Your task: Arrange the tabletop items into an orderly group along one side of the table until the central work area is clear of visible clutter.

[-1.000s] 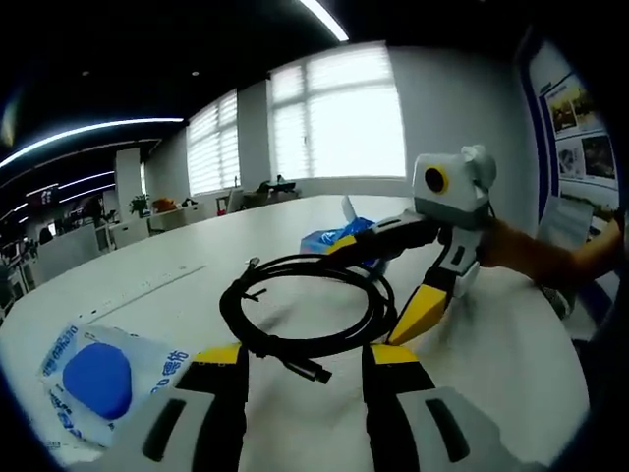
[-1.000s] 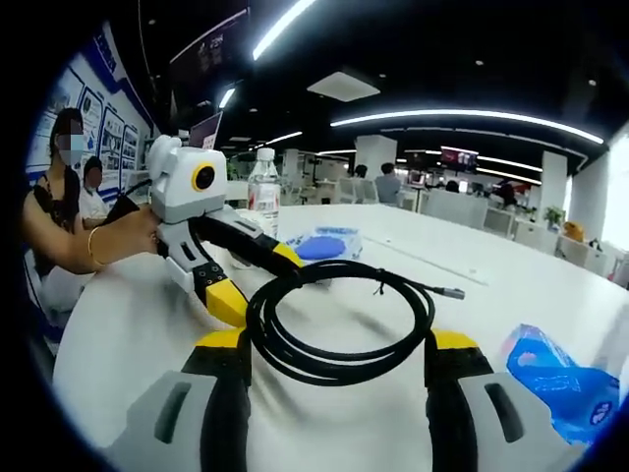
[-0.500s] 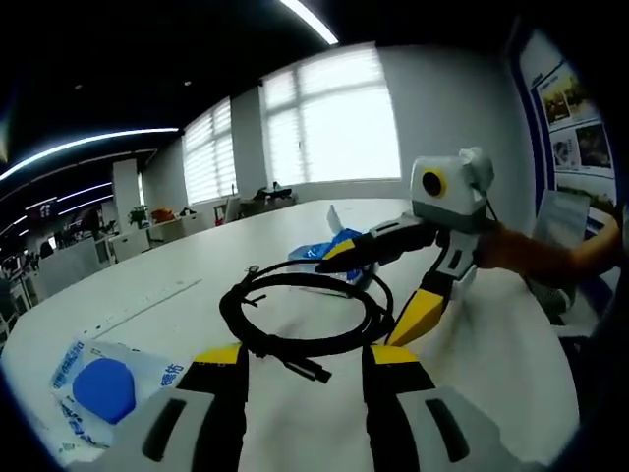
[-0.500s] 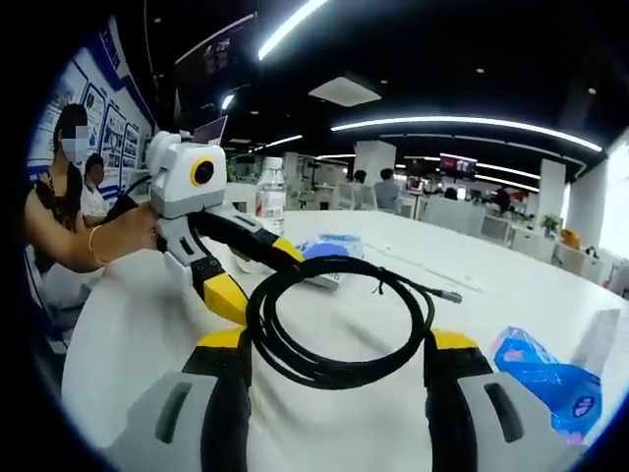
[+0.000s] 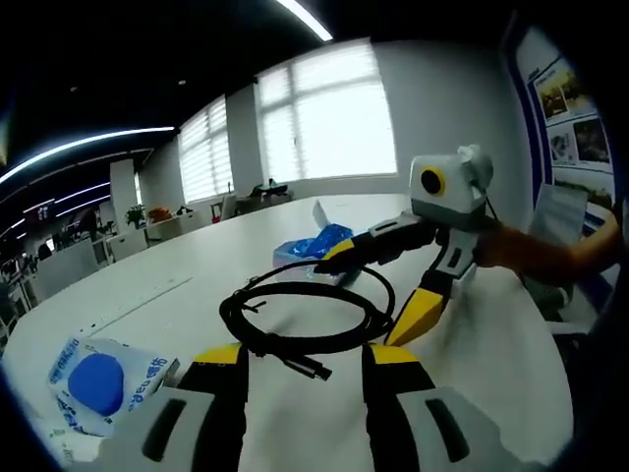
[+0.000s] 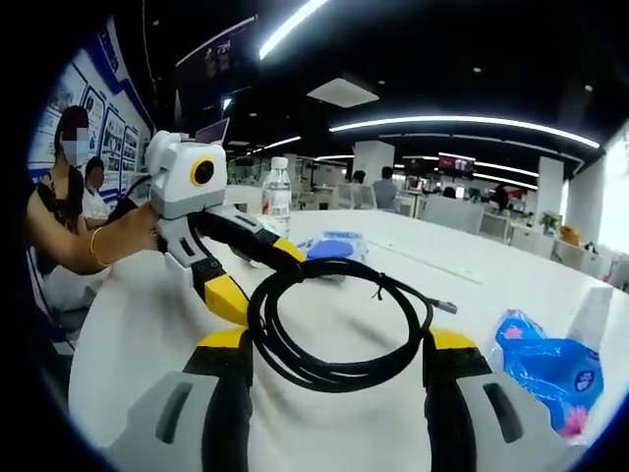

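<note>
The coiled cable [image 5: 307, 317] lies mid-table between the two grippers, which face each other across it, probably so it can be gathered from both sides and shifted toward an edge. The left gripper [image 5: 305, 362] and right gripper [image 6: 336, 346] both stand with jaws spread wide beside the coil, pinching nothing. The blue-dot packet [image 5: 101, 383], the blue bag [image 6: 552, 369] and the capped bottle [image 6: 276, 197], contents unclear, sit well apart on the table [image 6: 147, 324].
</note>
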